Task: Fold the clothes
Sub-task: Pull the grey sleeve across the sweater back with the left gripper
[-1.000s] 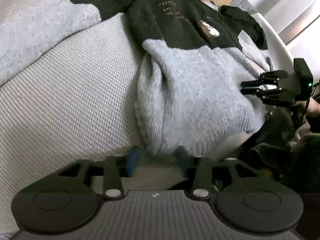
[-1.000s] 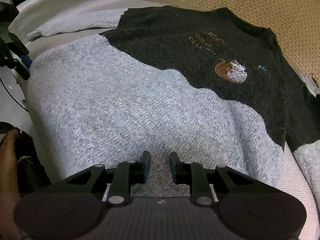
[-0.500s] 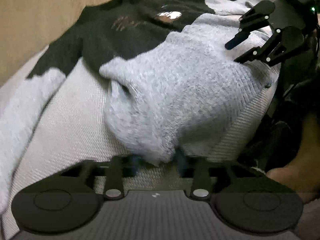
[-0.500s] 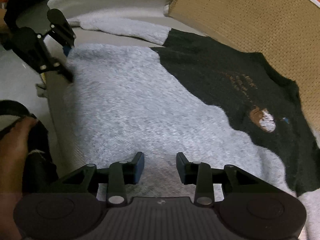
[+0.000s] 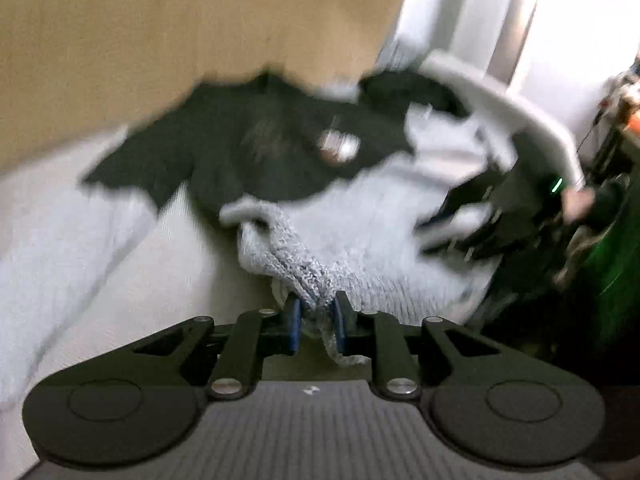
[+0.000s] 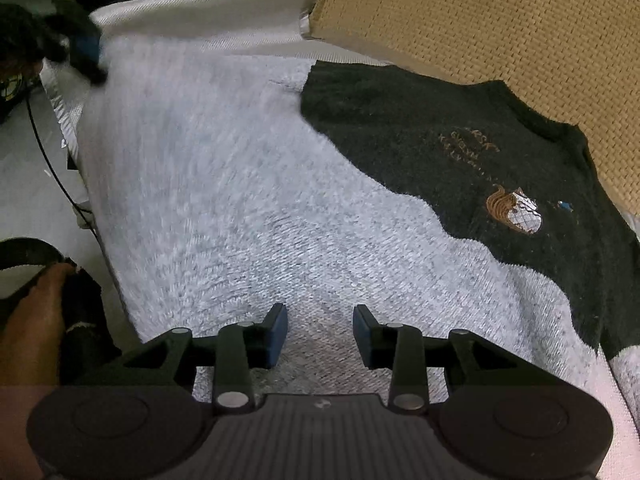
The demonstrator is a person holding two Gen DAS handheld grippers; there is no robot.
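Note:
A knit sweater (image 6: pixel 240 200), grey below and black above with a small embroidered ship, lies spread on a white couch seat (image 5: pixel 180 280). My left gripper (image 5: pixel 316 320) is shut on a bunched corner of the grey hem, which hangs raised off the seat. In the right wrist view the left gripper (image 6: pixel 80 48) shows as a dark blur at the sweater's far left corner. My right gripper (image 6: pixel 320 328) is open just over the grey hem, with nothing pinched between its fingers. It appears blurred at the sweater's right edge (image 5: pixel 480 216) in the left wrist view.
A tan woven cushion (image 6: pixel 500 40) stands against the couch back behind the sweater's collar. A white armrest (image 5: pixel 500 96) curves along the far side. A person's hand (image 6: pixel 32 320) and a thin black cable (image 6: pixel 52 160) are off the couch's front edge.
My left gripper closed on the grey hem corner and lifted it, bunching the knit. My right gripper's jaws spread wider and shifted along the hem.

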